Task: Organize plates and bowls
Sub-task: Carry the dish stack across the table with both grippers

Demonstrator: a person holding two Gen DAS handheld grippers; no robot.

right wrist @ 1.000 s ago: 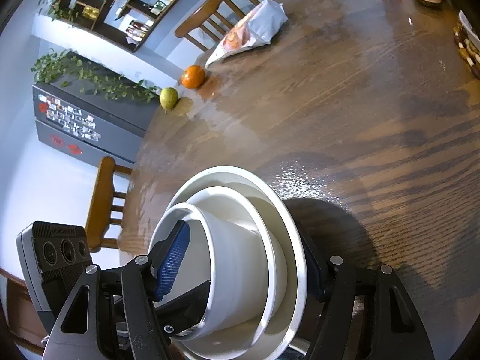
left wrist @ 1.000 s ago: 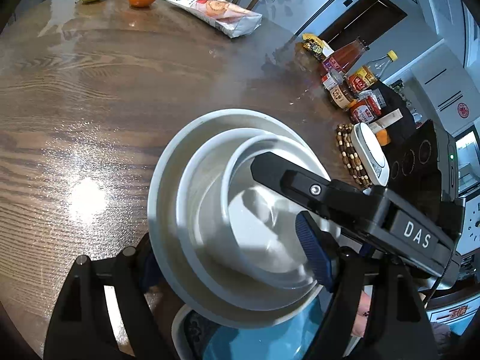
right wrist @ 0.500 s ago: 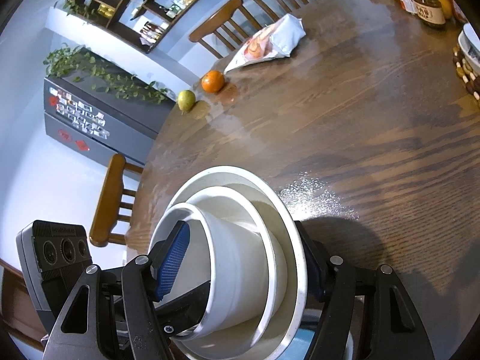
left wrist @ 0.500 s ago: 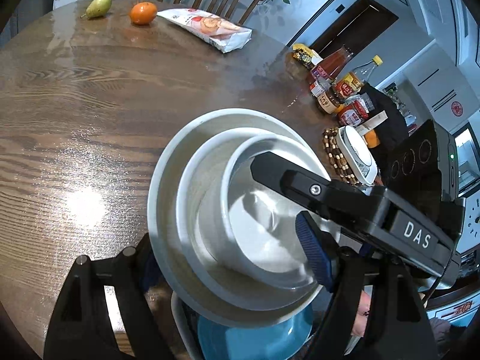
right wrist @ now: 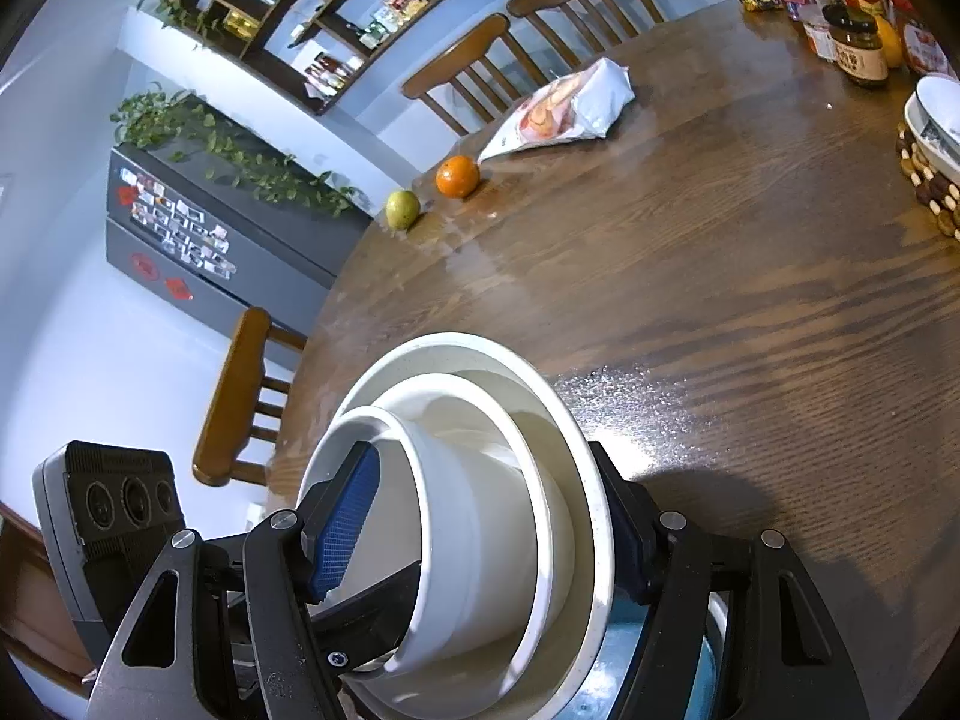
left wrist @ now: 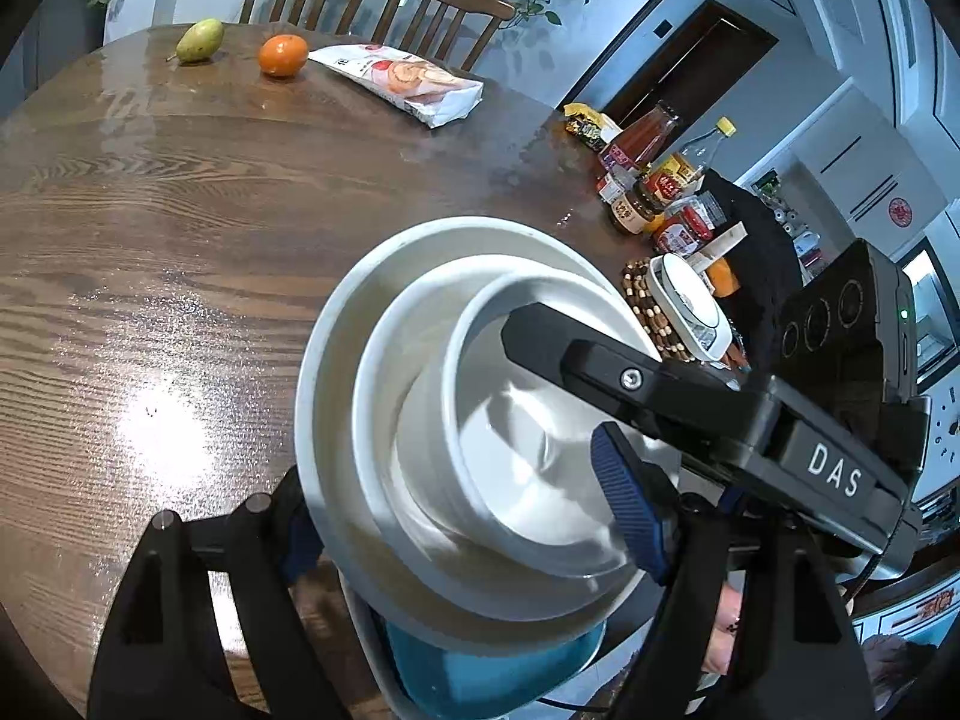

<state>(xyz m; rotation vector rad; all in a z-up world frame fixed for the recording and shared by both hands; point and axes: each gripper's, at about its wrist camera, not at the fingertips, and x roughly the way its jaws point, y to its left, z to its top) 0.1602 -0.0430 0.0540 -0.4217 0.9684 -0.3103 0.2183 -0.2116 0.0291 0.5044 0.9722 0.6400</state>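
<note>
Three nested white bowls [left wrist: 480,450] filled the left wrist view, clamped as one stack across their width by the left gripper [left wrist: 474,510]: one blue pad lay inside the smallest bowl, the other finger pressed the largest bowl's outer wall. Against the frames a second before, more of the wooden table [left wrist: 180,240] and the chairs behind it showed, and the blue plate [left wrist: 480,672] below the stack was more exposed, so the stack had probably been lifted clear of that plate and could next be set down elsewhere. The opposing tool crossing the bowls read "DAS". Labels on the sauce jars [left wrist: 654,198] were too small to read.

Seen from the right wrist, the right gripper [right wrist: 480,540] was likewise held partly spread on the same bowls [right wrist: 480,510], one blue pad inside the small bowl, the other finger outside the big rim. The snack bag [right wrist: 558,108] and jar labels carried print I could not make out.
</note>
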